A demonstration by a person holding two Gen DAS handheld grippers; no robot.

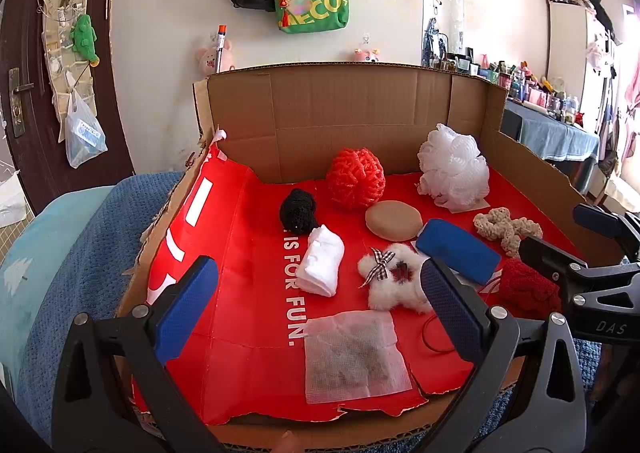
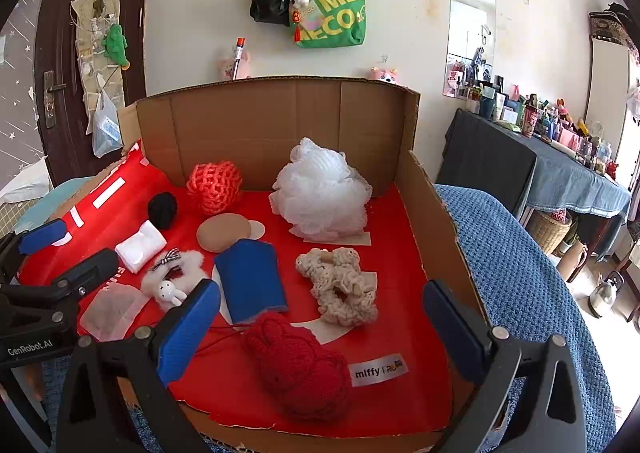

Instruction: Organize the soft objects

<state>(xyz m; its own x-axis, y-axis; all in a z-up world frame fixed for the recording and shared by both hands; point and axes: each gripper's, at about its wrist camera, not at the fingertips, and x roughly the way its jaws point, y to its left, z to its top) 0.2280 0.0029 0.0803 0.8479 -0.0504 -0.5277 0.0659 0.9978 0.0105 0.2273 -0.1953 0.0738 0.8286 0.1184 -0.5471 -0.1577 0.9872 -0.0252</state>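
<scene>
I see my left gripper (image 1: 320, 301) spread wide and empty over the white gauze sachet (image 1: 354, 357) at lower centre. My right gripper (image 2: 320, 317) gapes empty too, the dark red knitted bundle (image 2: 298, 369) low between its fingers.

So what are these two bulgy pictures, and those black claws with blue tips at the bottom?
Each claw is a hand-held gripper with a wide-angle camera on it; no robot here, a person holds both. One picture looks along the left gripper, the other along the right gripper. Both are open and hold nothing. Before them is a cardboard box lined with red paper, holding soft things: a white bath pouf, an orange net ball, a blue sponge, a beige scrunchie, a red knitted piece and a folded white cloth.
</scene>
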